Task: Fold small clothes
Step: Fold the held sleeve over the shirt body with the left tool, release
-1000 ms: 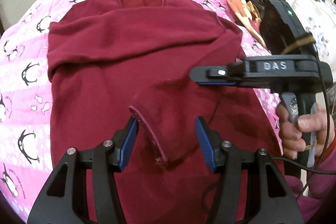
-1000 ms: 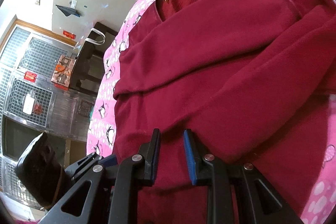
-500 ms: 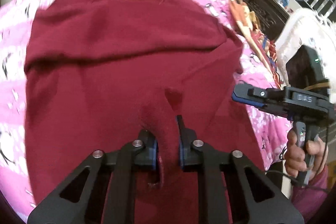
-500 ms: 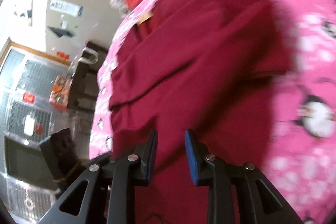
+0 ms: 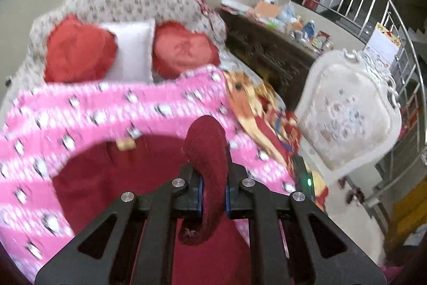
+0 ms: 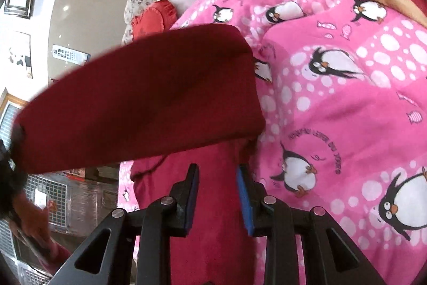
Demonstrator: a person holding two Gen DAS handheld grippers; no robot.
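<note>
Lifted now, dark-red sweater point(image 5: 210, 172), sleeve-pinched.

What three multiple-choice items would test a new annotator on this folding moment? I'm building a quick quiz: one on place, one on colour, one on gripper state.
1. Where does the white pillow sit?
A. between two red heart cushions
B. on the floor
C. on the chair

2. What colour is the garment?
A. blue
B. dark red
C. green

3. What is the left gripper doing?
A. open over the blanket
B. shut on nothing
C. shut on garment fabric

Answers: 1 A, a cushion flanks each side; 2 B, maroon in both views; 3 C, fabric is pinched between its fingers.
</note>
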